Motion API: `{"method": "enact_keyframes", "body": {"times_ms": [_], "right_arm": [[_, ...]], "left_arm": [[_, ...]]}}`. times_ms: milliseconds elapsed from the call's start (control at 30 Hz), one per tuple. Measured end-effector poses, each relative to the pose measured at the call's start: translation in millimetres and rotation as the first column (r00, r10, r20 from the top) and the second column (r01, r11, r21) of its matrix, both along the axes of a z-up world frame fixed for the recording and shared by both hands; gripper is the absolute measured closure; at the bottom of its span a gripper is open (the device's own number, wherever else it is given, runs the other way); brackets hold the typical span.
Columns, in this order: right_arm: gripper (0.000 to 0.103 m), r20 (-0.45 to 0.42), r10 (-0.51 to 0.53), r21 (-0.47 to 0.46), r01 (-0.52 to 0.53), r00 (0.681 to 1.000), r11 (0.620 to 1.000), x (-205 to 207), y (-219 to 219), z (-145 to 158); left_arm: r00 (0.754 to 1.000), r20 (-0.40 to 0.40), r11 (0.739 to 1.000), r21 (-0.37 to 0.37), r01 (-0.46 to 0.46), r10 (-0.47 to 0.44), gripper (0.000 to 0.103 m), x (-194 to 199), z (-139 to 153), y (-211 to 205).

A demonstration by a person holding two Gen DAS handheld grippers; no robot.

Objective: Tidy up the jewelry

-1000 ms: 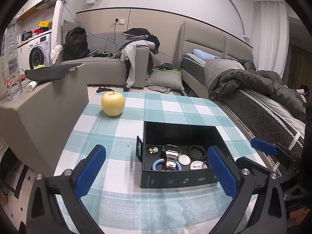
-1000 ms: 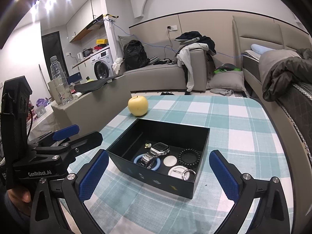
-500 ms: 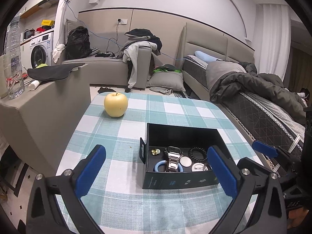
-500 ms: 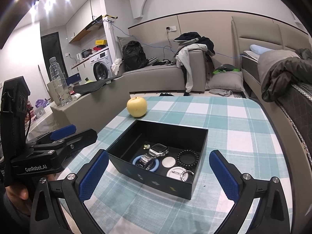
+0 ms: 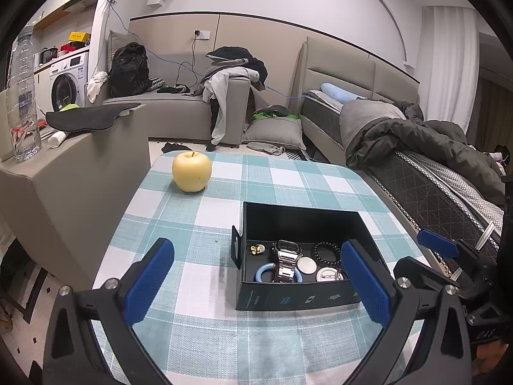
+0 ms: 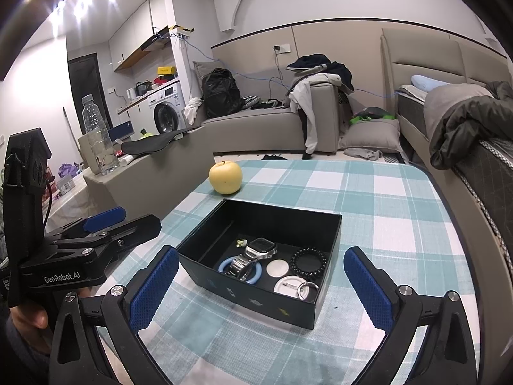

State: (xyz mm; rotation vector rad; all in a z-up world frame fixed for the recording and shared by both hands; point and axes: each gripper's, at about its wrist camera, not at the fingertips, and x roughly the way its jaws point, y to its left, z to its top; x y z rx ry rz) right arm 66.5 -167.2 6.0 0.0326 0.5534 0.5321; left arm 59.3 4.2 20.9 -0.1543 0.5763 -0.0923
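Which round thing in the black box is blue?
The blue ring, lying under the silver watch at the box's left. The bead bracelet is black, and the two discs are white.

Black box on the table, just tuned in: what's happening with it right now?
A person holds a gripper in each hand. The left gripper and the right gripper both hover near the black box, jaws open and empty. The box already holds a metal watch, a blue ring, a black bead bracelet and a few small round pieces. A yellow apple sits behind the box.
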Motion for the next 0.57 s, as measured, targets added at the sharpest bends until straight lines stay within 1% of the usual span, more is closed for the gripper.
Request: {"method": "enact_keyframes", "body": {"times_ms": [567], "right_arm": [[0.0,-0.001,0.001,-0.001,-0.001,1.0,1.0,0.1,-0.7,0.3]], "left_arm": [[1.0,0.005,1.0,0.011,0.002,-0.002,0.002,0.0,-0.6,-3.0]]}}
